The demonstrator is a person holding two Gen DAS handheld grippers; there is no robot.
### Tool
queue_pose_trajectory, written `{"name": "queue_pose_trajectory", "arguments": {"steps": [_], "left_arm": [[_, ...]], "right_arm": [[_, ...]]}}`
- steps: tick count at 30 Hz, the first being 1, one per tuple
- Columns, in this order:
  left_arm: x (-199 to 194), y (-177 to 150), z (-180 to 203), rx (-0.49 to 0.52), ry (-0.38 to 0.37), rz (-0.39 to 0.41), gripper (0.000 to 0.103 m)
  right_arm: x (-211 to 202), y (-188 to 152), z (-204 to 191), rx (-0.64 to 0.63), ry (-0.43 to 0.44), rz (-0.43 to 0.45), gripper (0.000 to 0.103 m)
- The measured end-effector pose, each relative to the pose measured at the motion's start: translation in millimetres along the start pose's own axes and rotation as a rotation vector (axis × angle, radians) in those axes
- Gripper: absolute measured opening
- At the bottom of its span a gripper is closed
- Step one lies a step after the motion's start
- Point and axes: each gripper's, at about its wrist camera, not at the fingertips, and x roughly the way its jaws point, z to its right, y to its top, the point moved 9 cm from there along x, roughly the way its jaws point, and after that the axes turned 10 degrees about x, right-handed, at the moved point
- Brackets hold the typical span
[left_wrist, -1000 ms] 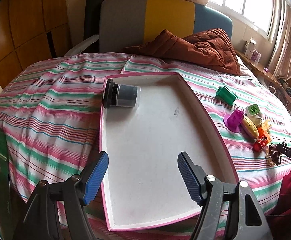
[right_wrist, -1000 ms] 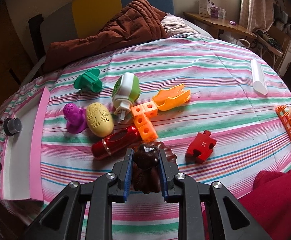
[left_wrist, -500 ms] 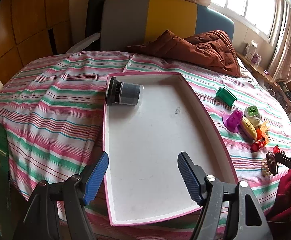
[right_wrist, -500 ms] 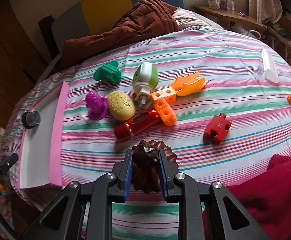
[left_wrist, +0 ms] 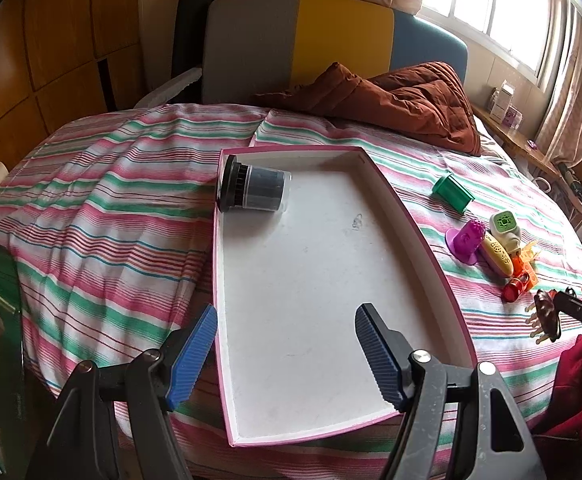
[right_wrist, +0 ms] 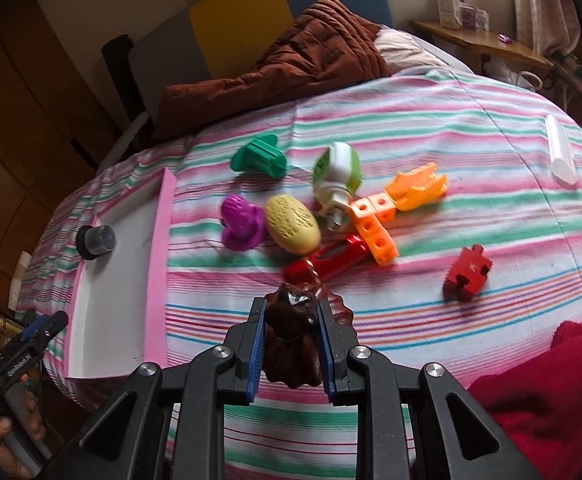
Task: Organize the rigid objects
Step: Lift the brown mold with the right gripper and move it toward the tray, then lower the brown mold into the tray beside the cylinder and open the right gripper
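Observation:
My right gripper [right_wrist: 291, 334] is shut on a dark brown hair claw clip [right_wrist: 293, 340] and holds it above the striped bedspread, right of the tray. The clip also shows in the left wrist view [left_wrist: 546, 314]. A pink-rimmed white tray [left_wrist: 415, 224] lies on the bed with a black-capped grey jar [left_wrist: 253, 189] on its side in the far left corner. My left gripper [left_wrist: 285, 354] is open and empty over the tray's near end. It shows in the right wrist view [right_wrist: 45, 326] too.
Loose toys lie right of the tray: a green spool [right_wrist: 259, 157], purple piece [right_wrist: 239, 222], yellow oval [right_wrist: 291, 224], green-white plug [right_wrist: 337, 172], orange blocks [right_wrist: 375, 226], red tube [right_wrist: 327, 262], red puzzle piece [right_wrist: 467, 272], white tube [right_wrist: 559, 148]. A brown quilt [left_wrist: 403, 100] lies at the back.
My right gripper has lifted the brown clip and swung left toward the tray. My left gripper has drawn back slightly and stays open.

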Motion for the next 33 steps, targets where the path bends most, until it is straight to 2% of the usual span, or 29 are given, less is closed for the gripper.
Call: {"name": "queue_pose_trajectory", "arguments": {"steps": [9, 16, 25, 33], "left_arm": [[-4, -1, -3, 0.002, 0.005, 0.003, 0.073], [-7, -1, -7, 0.002, 0.015, 0.010, 0.073], [-12, -3, -29, -0.037, 0.037, 0.014, 0.073], [-9, -17, -66, -0.112, 0.076, -0.011, 0.073]], "right_arm": [[-4, 4, -29, -0.034, 0.052, 0.002, 0.024], [1, 5, -65, -0.088, 0.111, -0.011, 0.024], [24, -2, -140, -0.209, 0.212, -0.072, 0.024], [75, -17, -212, -0.284, 0.270, -0.191, 0.024]]}}
